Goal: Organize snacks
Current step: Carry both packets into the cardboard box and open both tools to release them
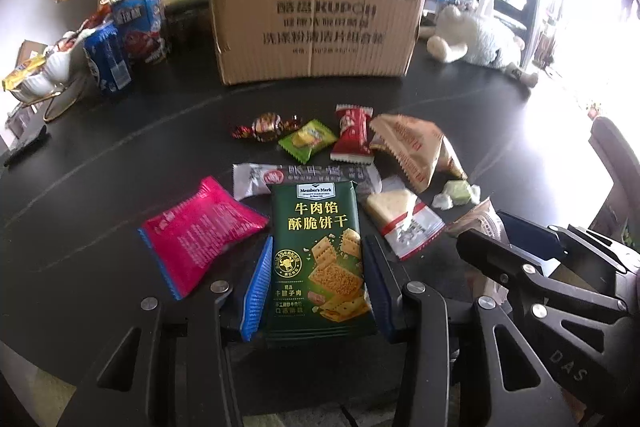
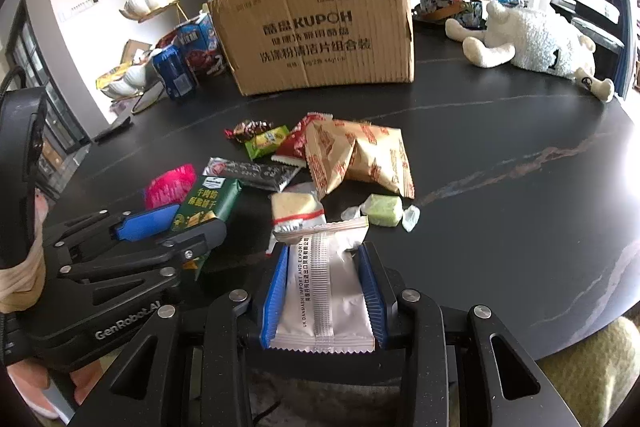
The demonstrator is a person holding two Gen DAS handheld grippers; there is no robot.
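Note:
In the left wrist view my left gripper (image 1: pixel 318 243) is shut on a dark green cracker packet (image 1: pixel 316 227), with a blue pad pressed against each long side. The packet's far end lies over the other snacks on the black table (image 1: pixel 120 163). My right gripper (image 2: pixel 323 251) is shut on a white foil packet (image 2: pixel 324 291), seam side up. The left gripper (image 2: pixel 180 223) and its green packet (image 2: pixel 208 203) also show at the left of the right wrist view. Loose snacks lie just ahead: a pink packet (image 1: pixel 200 231), a black bar (image 1: pixel 304 175), a red packet (image 1: pixel 354 135) and tan packets (image 2: pixel 360 155).
A tall cardboard box (image 1: pixel 316 19) stands behind the snack pile. Blue snack boxes (image 1: pixel 136 27) and a white shell-shaped stand (image 1: pixel 60 63) are at the back left. A white plush toy (image 2: pixel 532 39) lies at the back right. A wrapped green candy (image 2: pixel 384 209) sits near the right gripper.

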